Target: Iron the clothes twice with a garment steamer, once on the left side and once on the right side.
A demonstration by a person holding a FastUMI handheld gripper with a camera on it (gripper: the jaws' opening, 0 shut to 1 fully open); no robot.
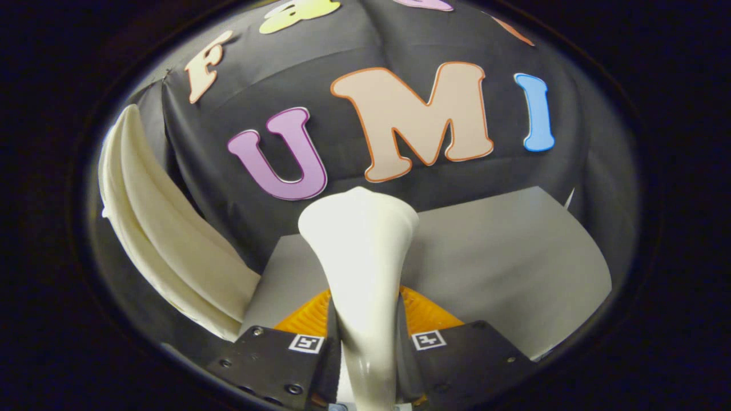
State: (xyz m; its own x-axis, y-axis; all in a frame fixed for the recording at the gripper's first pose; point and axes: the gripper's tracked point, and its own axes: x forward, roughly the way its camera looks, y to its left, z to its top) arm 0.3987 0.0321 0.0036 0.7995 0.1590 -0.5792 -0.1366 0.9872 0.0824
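Smooth, glossy plastic garment steamer (362, 268) clamped between ribbed jaws of the gripper (365, 328), matt soft cloth garment (165, 240), matt smooth desk (502, 268), creased booth wall cloth.

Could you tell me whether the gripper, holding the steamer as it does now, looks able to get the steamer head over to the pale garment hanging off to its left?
Probably yes. The gripper is shut on the garment steamer, and nothing stands between its head and the cream garment; only grey table lies ahead.
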